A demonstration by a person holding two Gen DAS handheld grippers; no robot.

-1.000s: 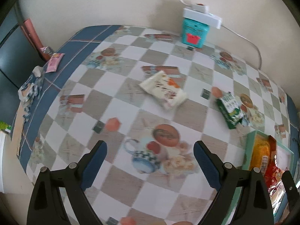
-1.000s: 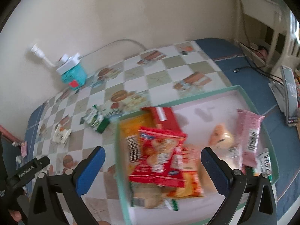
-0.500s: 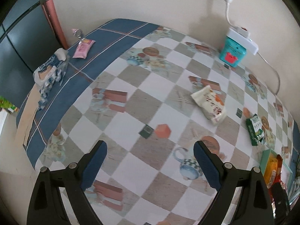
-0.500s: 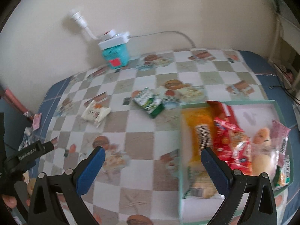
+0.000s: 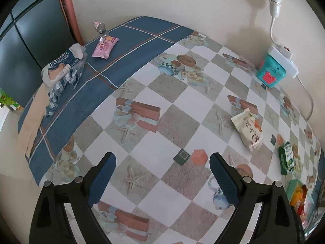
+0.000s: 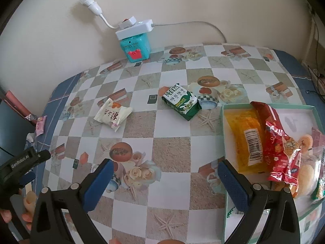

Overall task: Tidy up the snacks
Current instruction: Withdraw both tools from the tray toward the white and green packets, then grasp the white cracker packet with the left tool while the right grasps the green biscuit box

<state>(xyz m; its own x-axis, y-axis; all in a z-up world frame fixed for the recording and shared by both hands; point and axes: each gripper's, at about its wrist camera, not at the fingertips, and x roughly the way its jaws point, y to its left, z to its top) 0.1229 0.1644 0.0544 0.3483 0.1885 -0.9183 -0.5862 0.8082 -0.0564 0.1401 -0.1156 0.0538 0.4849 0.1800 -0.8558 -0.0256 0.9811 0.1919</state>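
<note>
Left wrist view: left tool [image 5: 162, 168] spread wide over the checked, picture-printed bench [image 5: 142, 134], nothing between its blue pads. Cream-white crinkled snack packet with red print [image 5: 248, 130] lying far right of the pads, well apart from them; green biscuit pack [image 5: 286, 158] farther right again; corner of the pale green cardboard tray [image 5: 292, 185] at the right edge with orange and red wrappers inside. Pink wrapped snack bar [image 5: 104, 46] on the blue border at far left, beside a crumpled blue-and-white plastic bag [image 5: 63, 67]. Teal box with a red tag [image 5: 271, 72] against the far wall, white power strip [image 5: 283, 59] on top. Right wrist view: right tool [image 6: 165, 171] likewise wide open and holding nothing, hovering over bare bench just left of the tray's [image 6: 223, 122] near left corner. In the tray: orange barcoded packet [image 6: 246, 136], red wrapper [image 6: 282, 152], rounded pale buns farther right. Green pack [image 6: 181, 101] just beyond the tray's far left corner, cream packet [image 6: 112, 114] left of it, apart. Left tool's black body [image 6: 22, 162] at the left edge, fingers of a hand [image 6: 26, 203] below.
</note>
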